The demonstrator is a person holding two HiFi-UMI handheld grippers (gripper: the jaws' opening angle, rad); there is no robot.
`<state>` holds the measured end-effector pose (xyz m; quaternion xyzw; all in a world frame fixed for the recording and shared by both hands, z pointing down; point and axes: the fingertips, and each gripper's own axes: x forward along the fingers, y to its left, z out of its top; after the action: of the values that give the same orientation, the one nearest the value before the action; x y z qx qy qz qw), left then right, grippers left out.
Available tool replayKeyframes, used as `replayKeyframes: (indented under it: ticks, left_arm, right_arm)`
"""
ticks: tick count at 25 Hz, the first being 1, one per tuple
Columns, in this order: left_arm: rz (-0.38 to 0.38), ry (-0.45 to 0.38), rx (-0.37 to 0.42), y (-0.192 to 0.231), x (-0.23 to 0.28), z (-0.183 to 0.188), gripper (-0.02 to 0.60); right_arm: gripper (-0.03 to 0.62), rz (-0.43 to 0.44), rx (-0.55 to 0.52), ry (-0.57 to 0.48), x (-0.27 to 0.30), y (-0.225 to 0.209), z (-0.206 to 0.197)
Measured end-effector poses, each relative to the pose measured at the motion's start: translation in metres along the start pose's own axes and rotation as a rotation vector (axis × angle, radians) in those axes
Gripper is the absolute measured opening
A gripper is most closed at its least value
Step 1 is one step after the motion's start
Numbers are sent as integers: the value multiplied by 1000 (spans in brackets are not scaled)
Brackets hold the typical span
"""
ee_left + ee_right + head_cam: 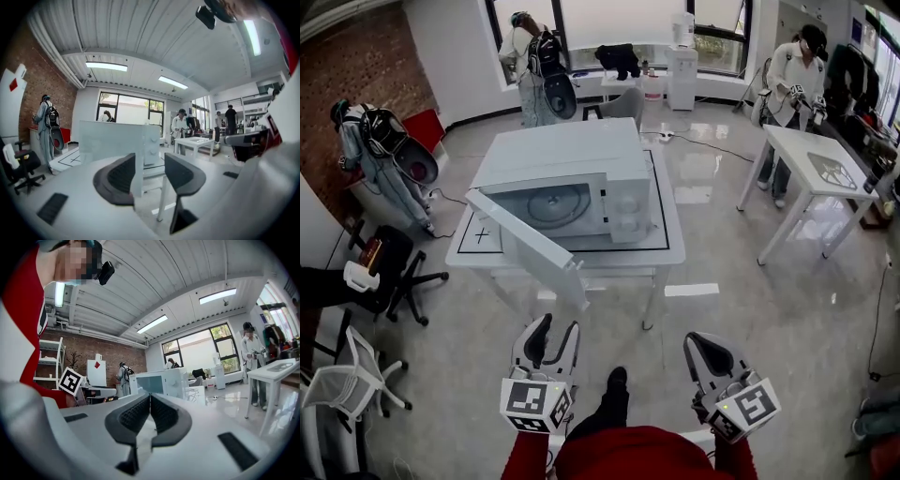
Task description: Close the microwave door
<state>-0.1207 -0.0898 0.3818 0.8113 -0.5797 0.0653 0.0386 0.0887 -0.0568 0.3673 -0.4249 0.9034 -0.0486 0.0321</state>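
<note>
A white microwave [572,183] stands on a white table [661,253] ahead of me. Its door [530,246] hangs wide open, swung out toward me past the table's front edge. Low in the head view, my left gripper [551,336] is open and holds nothing; it is short of the door. Beside it my right gripper [701,349] is shut and empty. In the left gripper view the open left gripper [150,176] frames the microwave [117,140] and the door's edge farther off. In the right gripper view the right gripper [150,401] has its pads together, with the microwave [159,383] beyond.
A second white table [820,164] stands at the right with a person [792,84] behind it. Office chairs [389,272] crowd the left side. Two more people [534,66] stand at the back. A white tape strip [692,290] lies on the floor.
</note>
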Motion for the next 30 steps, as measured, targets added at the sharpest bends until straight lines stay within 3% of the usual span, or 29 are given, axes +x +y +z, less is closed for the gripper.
replayKeyframes:
  ticks: [4, 11, 22, 26, 30]
  left_arm:
    - [-18, 46, 20, 5, 29, 3, 232]
    - [-52, 103, -18, 13, 45, -7, 238]
    - [-121, 86, -78, 7, 83, -1, 236]
    - [-142, 77, -96, 10, 97, 2, 236]
    - [-158, 72, -90, 11, 108, 4, 236]
  right_arm:
    - [15, -18, 23, 31, 26, -19, 5]
    - [15, -44, 89, 109, 53, -32, -10]
    - [15, -78, 109, 142, 70, -47, -14]
    - [15, -68, 79, 93, 82, -49, -3]
    - [15, -72, 97, 153, 85, -49, -15]
